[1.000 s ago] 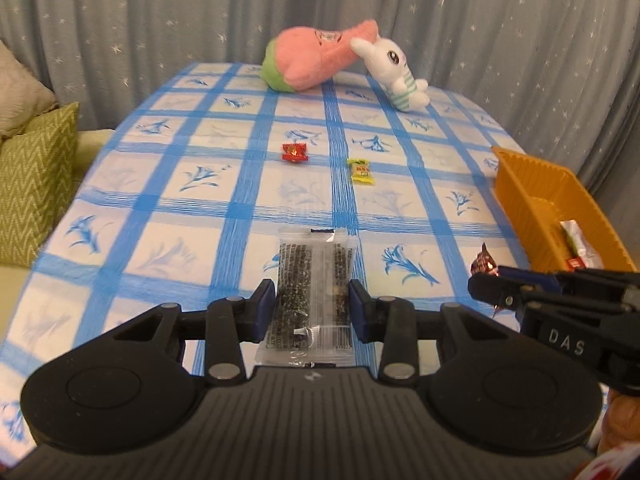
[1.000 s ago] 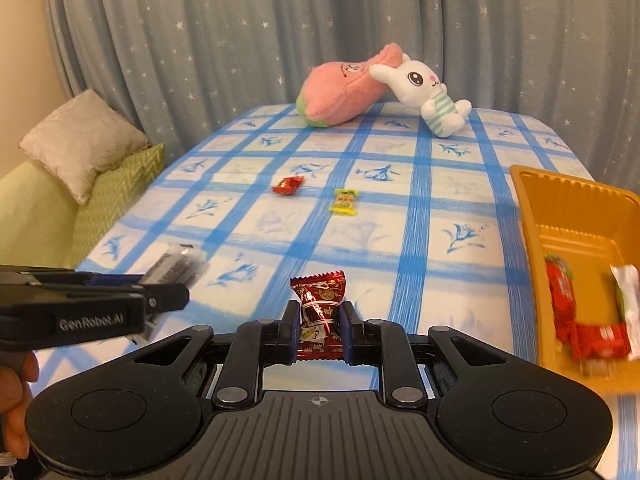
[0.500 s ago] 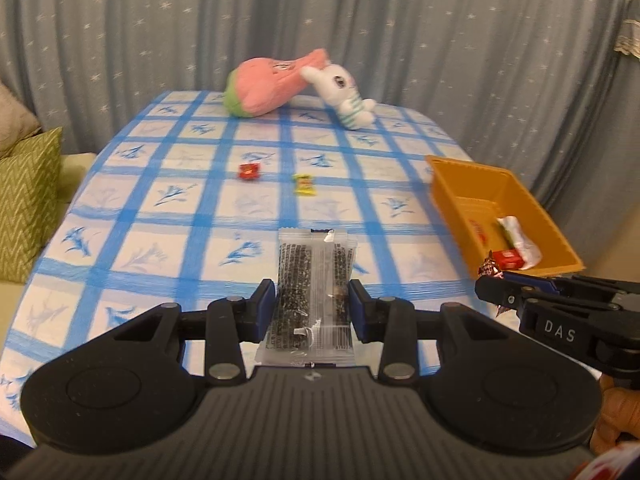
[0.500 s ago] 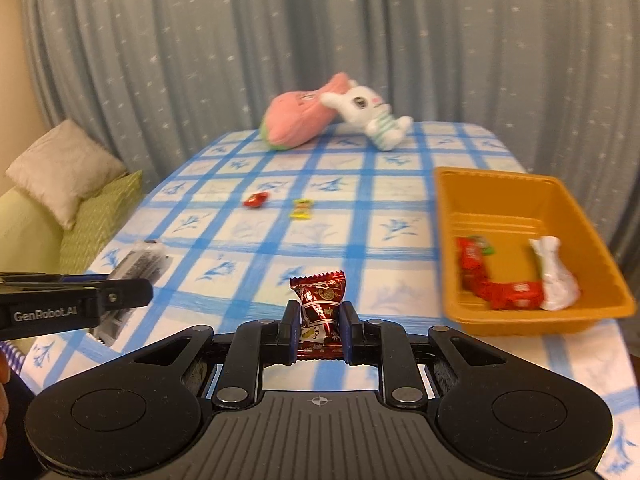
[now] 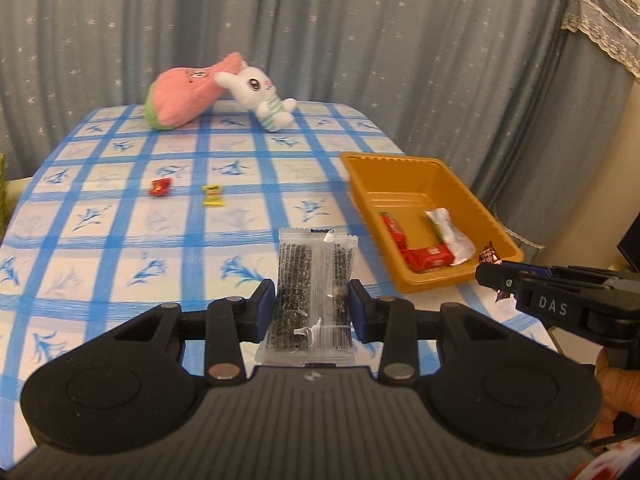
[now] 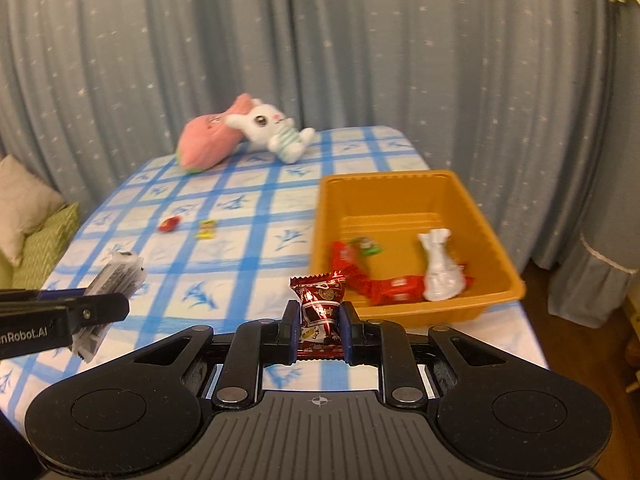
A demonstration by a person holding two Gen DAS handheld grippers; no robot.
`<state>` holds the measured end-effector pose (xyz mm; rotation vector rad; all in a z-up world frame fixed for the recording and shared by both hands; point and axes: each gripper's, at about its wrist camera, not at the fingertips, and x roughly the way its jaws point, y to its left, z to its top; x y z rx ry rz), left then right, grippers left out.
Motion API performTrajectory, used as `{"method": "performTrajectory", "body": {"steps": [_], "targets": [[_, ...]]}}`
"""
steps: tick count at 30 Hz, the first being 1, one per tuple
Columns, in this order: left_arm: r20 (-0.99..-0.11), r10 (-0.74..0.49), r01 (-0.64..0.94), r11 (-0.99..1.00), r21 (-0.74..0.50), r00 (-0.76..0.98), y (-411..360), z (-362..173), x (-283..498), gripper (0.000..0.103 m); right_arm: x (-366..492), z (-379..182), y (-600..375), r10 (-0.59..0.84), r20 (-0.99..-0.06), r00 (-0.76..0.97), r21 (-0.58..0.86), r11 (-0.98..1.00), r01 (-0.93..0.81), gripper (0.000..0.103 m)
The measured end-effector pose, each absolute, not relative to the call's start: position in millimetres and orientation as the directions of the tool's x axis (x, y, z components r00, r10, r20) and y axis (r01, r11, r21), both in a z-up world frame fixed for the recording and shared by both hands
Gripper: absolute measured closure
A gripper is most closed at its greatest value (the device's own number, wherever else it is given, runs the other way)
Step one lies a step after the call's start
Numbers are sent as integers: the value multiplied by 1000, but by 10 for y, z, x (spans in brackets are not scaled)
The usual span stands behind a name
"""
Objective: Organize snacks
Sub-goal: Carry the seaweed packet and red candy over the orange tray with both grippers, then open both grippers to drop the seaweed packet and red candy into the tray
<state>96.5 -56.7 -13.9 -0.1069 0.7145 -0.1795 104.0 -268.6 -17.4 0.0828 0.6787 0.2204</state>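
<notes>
My left gripper [image 5: 312, 304] is shut on a clear packet of dark seaweed snack [image 5: 312, 280], held above the table's near edge. My right gripper [image 6: 319, 318] is shut on a dark red wrapped candy [image 6: 320, 304], just short of the orange tray [image 6: 472, 208]. In the left wrist view the tray [image 5: 368, 192] lies to the right, with red wrappers [image 5: 424, 256] and a white wrapper [image 5: 450, 232] inside. A small red candy [image 5: 160, 187] and a yellow candy [image 5: 212, 195] lie on the blue checked tablecloth [image 5: 120, 240]. The right gripper also shows at the right [image 5: 490, 270], the left gripper at the left [image 6: 116, 300].
A pink plush [image 5: 184, 96] and a white rabbit plush [image 5: 260, 96] lie at the table's far end. Grey starred curtains [image 5: 360, 40] hang behind. Cushions [image 6: 28, 216] sit off the left side. A hand [image 5: 616, 384] grips the right tool.
Both grippers have moved rightward and risen with their snacks still held. The orange tray has come fully into view and nearer the middle in both views.
</notes>
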Motion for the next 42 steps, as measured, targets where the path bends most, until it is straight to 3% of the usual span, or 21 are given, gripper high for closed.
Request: {"method": "performTrajectory", "body": {"steps": [23, 42], "targets": [[-638, -299, 255, 953, -163, 710, -1237, -81, 1376, 68, 1149, -55, -3314, 142, -601, 787, 163, 985, -54, 82], [-649, -364, 331, 926, -179, 668, -1678, -350, 2146, 68, 1853, -154, -3562, 125, -602, 788, 125, 990, -61, 82]]}}
